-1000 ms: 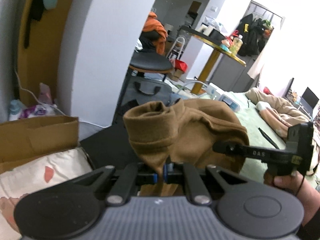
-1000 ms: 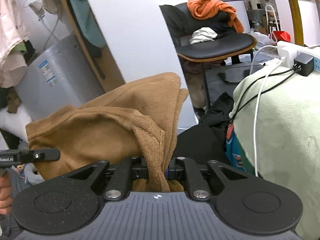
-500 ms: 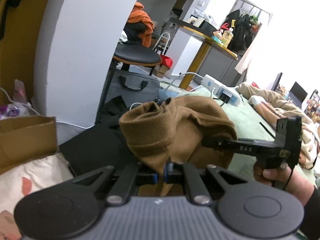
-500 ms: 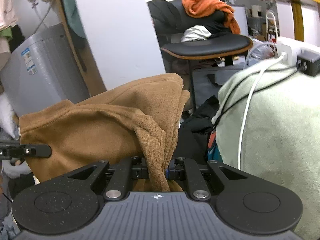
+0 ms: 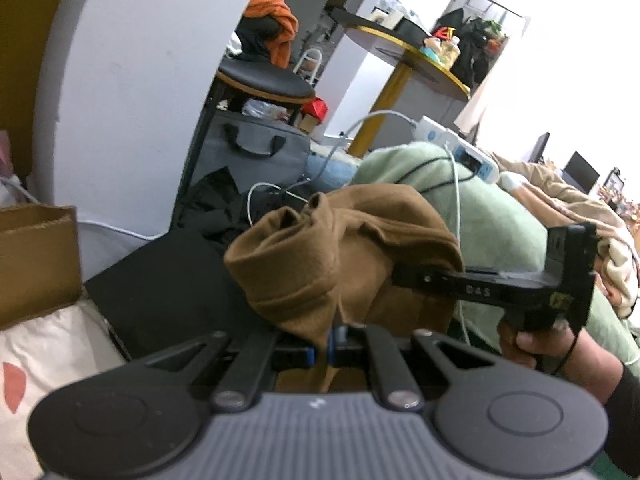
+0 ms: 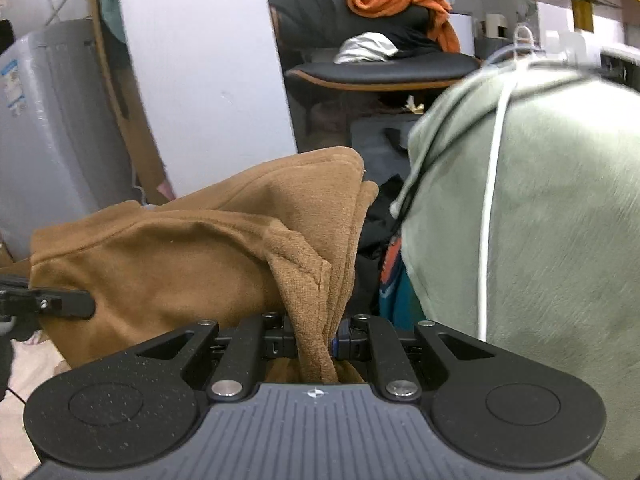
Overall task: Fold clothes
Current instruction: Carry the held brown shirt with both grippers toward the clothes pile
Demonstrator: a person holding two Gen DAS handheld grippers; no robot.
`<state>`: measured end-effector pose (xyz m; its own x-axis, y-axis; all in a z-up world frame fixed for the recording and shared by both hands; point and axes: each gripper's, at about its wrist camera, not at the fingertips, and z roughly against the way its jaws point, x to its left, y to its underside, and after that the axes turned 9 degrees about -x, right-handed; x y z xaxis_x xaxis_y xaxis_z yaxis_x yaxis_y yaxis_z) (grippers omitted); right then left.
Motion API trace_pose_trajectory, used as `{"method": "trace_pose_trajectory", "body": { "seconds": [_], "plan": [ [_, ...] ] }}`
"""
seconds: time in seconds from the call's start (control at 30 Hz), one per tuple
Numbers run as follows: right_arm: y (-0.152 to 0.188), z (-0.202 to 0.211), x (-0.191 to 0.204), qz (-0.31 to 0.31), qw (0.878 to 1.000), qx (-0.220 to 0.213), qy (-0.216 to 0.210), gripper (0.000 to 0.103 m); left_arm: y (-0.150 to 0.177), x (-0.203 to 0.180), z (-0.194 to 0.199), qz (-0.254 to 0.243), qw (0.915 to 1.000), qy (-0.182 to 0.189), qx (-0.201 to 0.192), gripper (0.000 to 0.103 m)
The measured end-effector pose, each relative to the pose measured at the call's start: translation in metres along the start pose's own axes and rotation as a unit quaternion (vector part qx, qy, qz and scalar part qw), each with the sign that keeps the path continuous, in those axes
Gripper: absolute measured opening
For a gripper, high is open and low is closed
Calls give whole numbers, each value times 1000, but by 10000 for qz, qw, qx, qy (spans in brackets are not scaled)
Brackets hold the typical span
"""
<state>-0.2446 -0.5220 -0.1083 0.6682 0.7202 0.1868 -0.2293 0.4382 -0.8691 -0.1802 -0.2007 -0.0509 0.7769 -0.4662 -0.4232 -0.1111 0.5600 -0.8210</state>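
A brown garment [image 5: 340, 264] hangs bunched between my two grippers, held off the ground beside a bed with a pale green blanket [image 5: 492, 224]. My left gripper [image 5: 320, 350] is shut on one thin fold of it. My right gripper [image 6: 316, 342] is shut on a thicker wad of the same brown garment [image 6: 192, 264]. In the left wrist view the right gripper [image 5: 404, 278] reaches in from the right, a hand [image 5: 548, 344] round its grip. In the right wrist view the left gripper's finger [image 6: 60, 304] shows at the left edge against the cloth.
White and black cables [image 6: 492, 184] and a power strip [image 5: 460, 148] lie on the green blanket [image 6: 552, 208]. Left of me are a cardboard box [image 5: 36, 260] and a patterned white cushion [image 5: 44, 356]. Behind stand a white pillar [image 5: 132, 92], a grey bag [image 5: 256, 152] and a black chair [image 6: 384, 68].
Both grippers have come down together with the brown garment still held. The green blanket and its cables have grown larger and closer in both views.
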Motion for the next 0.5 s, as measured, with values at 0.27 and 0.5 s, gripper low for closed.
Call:
{"method": "trace_pose_trajectory", "body": {
  "seconds": [0.27, 0.5],
  "plan": [
    [14, -39, -12, -277, 9996, 78, 64, 13, 4, 24, -22, 100, 9997, -241, 22, 6],
    [7, -78, -9, -79, 9999, 75, 15, 13, -11, 42, -35, 54, 9987, -511, 49, 6]
  ]
}}
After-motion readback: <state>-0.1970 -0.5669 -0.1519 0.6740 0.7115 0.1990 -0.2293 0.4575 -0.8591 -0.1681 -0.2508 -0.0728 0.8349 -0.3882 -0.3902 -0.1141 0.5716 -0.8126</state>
